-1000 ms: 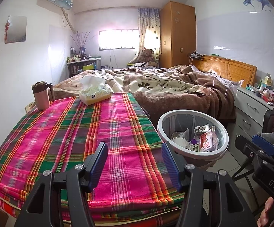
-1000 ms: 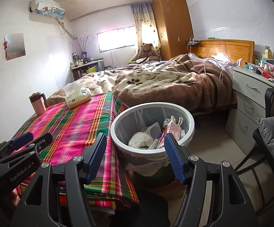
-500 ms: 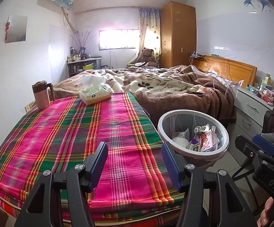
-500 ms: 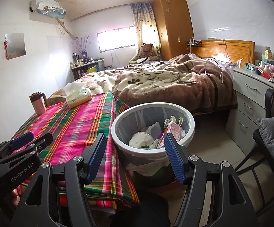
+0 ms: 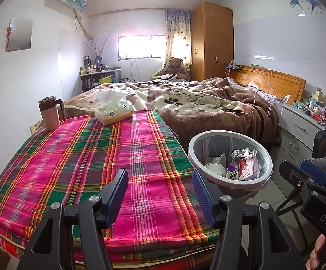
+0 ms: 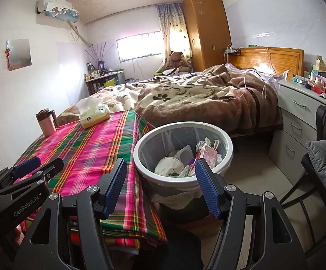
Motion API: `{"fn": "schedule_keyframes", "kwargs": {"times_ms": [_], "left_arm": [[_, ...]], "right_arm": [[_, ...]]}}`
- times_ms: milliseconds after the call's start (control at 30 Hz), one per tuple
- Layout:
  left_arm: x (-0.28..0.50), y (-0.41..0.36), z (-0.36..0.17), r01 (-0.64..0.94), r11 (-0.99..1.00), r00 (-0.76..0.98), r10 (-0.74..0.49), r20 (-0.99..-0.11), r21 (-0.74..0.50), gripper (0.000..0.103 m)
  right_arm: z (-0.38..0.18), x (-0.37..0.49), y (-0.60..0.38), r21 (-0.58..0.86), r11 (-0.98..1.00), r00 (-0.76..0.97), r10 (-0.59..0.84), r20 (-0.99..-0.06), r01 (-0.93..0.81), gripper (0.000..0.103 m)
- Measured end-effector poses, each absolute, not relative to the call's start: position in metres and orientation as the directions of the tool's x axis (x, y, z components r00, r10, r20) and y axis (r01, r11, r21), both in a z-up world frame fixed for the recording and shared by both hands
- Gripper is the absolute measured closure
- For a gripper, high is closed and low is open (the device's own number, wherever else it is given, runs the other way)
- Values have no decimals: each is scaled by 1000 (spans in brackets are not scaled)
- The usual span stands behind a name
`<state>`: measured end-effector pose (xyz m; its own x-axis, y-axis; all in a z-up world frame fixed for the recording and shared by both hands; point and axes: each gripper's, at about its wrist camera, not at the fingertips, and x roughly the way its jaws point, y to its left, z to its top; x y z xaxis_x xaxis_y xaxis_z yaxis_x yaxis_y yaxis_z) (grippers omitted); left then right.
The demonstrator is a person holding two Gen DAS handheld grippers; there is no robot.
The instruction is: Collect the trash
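"GenRobot.AI" on left gripper [image 6: 37, 168] body; "DAS" on right gripper [image 5: 307, 175] body.

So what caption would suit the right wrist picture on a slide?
Open right tool poised before a white trash bin holding wrappers, beside a plaid-covered table.

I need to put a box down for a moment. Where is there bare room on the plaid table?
The plaid tablecloth is bare from the left gripper up to the tissue box and pink mug at its far edge. It is crowded in the trash bin and on the nightstand.
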<state>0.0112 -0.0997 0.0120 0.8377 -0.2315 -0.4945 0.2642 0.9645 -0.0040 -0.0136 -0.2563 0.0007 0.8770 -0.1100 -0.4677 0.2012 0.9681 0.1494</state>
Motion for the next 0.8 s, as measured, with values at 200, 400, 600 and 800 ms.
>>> {"fn": "schedule_keyframes", "kwargs": {"times_ms": [200,400,600,800], "left_arm": [[11,-99,12,266,964,837,-233,-495,-5,44],[11,-99,13,272,962,836,-240,-493,-6,44],[9,-99,12,280,960,835,-249,-491,-11,44],[9,-99,12,277,961,835,-247,-493,-12,44]], "right_arm": [[0,-13,-256,145,969,877,-112,-467,201,38],[0,-13,-255,145,969,877,-112,-467,201,38],[0,-13,-256,146,969,878,-111,-466,200,38],[0,-13,-256,145,969,877,-111,-467,200,38]]}}
